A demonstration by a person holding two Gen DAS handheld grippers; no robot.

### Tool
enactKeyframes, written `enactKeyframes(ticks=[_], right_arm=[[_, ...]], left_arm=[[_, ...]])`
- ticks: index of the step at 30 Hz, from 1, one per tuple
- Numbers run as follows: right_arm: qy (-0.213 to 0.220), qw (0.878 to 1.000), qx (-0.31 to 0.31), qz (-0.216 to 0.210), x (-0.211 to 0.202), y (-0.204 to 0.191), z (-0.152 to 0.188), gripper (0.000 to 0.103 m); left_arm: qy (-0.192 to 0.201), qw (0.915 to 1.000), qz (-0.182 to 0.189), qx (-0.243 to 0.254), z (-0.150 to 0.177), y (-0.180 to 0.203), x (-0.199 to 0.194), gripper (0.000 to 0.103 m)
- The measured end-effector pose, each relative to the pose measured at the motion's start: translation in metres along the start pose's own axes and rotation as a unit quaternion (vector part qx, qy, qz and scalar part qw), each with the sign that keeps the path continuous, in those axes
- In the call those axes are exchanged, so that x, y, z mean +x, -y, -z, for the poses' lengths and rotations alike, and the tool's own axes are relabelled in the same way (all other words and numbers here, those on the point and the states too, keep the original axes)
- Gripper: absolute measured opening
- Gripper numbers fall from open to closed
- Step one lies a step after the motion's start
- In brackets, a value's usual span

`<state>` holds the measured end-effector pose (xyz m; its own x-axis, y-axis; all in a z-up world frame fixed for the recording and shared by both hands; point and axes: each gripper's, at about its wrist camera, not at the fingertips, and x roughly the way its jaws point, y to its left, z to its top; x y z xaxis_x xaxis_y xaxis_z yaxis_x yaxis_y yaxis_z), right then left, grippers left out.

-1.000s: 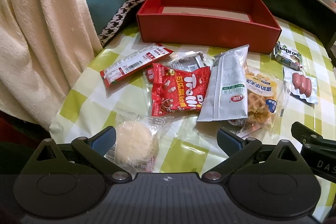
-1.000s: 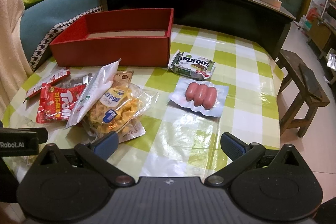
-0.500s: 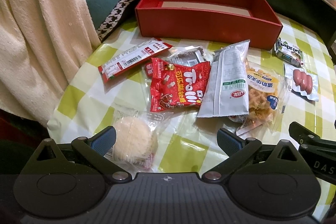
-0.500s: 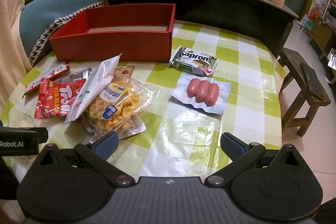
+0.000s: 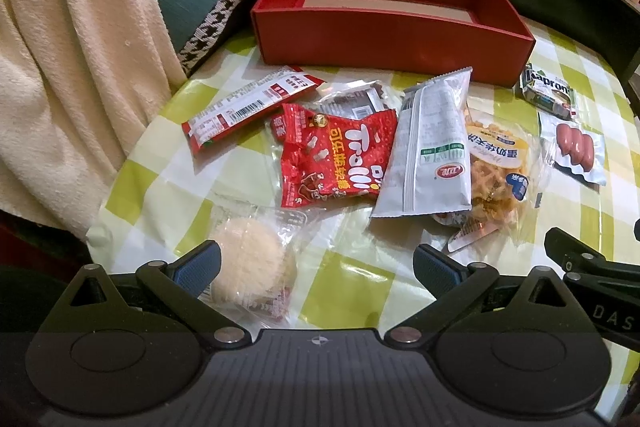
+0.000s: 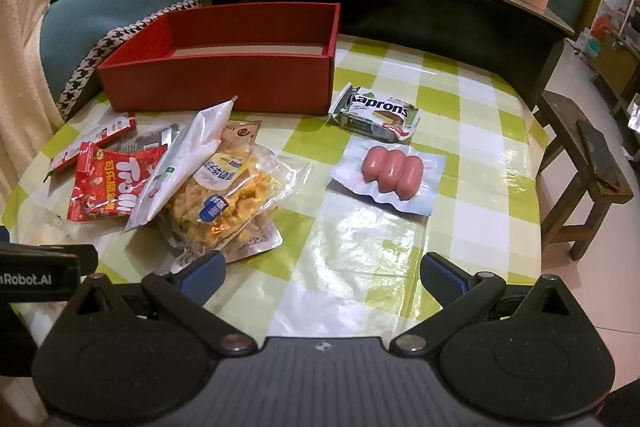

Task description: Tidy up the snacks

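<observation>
We judge the step in hand to be the first pick: none of the snacks is in the red box (image 5: 394, 39) yet, and both tools hover over the table with nothing held. The left gripper (image 5: 316, 267) has its fingers spread wide, and the wrapped round cake (image 5: 248, 263) lies just beside its left fingertip, at the side of the pile farthest from the box. The right gripper (image 6: 322, 273) is equally wide apart, over bare checked tablecloth (image 6: 480, 131).

To do this well, we would take one packet at a time, starting with a loose one rather than one pinned in the pile. The cake looks soft, so we would close on the film edge or squeeze lightly, then lift clear before crossing to the box. For the right side, the sausage pack (image 6: 390, 173) lies alone and flat, in front of the box's right end; a flat pack probably needs a low, angled approach to catch an edge.

The snacks sit in front of the box: a red stick packet (image 5: 252, 107) nearest its left corner, the red Trolli gummy bag (image 5: 336, 157), a grey-white pouch (image 5: 432, 147) lying over the clear bag of yellow fried snacks (image 5: 496, 171), and the Kaprons wafer (image 6: 376, 113) just beside the box's right corner. The box is open; what we can see of its inside is bare.
</observation>
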<state>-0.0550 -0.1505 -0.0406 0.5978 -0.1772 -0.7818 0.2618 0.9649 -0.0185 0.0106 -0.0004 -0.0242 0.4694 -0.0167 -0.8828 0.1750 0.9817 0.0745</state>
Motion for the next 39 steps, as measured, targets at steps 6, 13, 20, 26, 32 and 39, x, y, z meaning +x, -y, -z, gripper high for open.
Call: enactKeyframes(ticks=[6,13,20,26,32,39], right_arm=[[-0.002,1.0,0.0,-0.002,0.0009,-0.0005,-0.0001,0.103],[-0.003,1.0,0.0,-0.002,0.0008,-0.0008,0.0,0.103],[-0.004,1.0,-0.001,-0.003,0.0015,-0.0012,-0.0003,0.103],[-0.007,1.0,-0.002,-0.005,0.0023,-0.0019,-0.0005,0.103],[-0.007,1.0,-0.002,-0.006,0.0026,-0.0023,0.0001,0.103],[-0.008,1.0,-0.002,-0.008,0.0031,-0.0021,0.0,0.103]], left_arm=[[-0.002,1.0,0.001,0.0,0.0002,0.0004,0.0003,0.103],[-0.004,1.0,0.001,0.002,0.0013,0.0002,0.0011,0.103],[-0.005,1.0,0.002,0.002,0.0011,0.0003,0.0014,0.103],[-0.007,1.0,0.004,0.002,0.0019,0.0003,0.0019,0.103],[-0.008,1.0,0.005,0.003,0.0022,0.0009,0.002,0.103],[-0.008,0.9999,0.005,0.003,0.0028,0.0016,0.002,0.103]])
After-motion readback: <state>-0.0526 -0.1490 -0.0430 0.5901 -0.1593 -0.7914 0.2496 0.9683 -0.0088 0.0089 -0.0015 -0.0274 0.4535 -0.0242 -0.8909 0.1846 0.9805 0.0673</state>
